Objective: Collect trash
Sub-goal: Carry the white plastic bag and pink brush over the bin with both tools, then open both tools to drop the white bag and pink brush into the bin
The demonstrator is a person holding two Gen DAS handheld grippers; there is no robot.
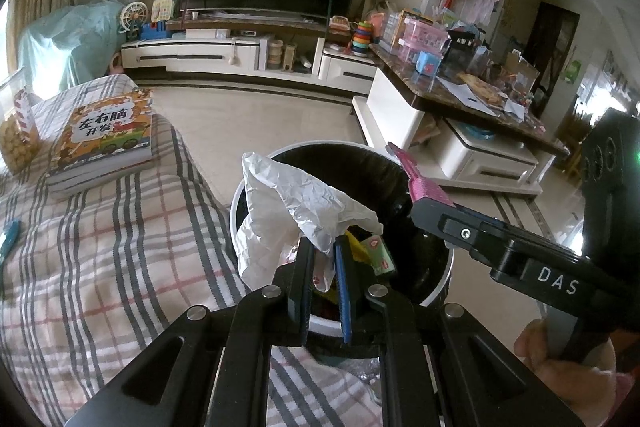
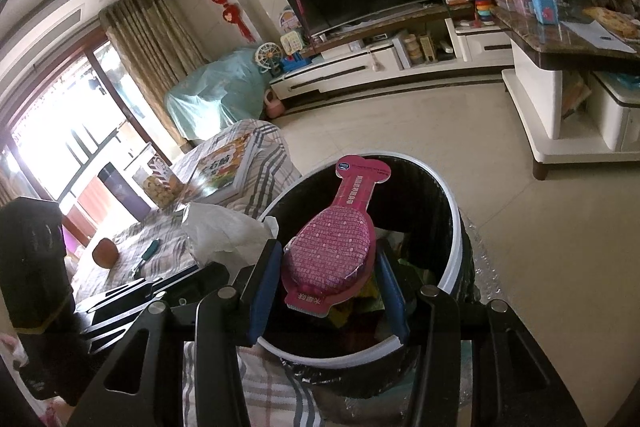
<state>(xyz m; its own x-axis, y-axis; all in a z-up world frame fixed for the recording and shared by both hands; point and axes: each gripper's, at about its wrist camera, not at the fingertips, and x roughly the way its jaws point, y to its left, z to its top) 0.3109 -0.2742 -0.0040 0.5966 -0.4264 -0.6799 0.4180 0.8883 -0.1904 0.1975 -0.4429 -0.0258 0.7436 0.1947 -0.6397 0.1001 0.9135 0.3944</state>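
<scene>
Jaws pinch crumpled white paper [image 1: 288, 211] | pink packet [image 2: 336, 239] (glossy) over bin [image 2: 452, 227]

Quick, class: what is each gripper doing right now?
Left gripper: shut on crumpled white paper.
Right gripper: shut on pink package.

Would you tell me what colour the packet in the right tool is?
Pink packet, best in the right wrist view.
</scene>
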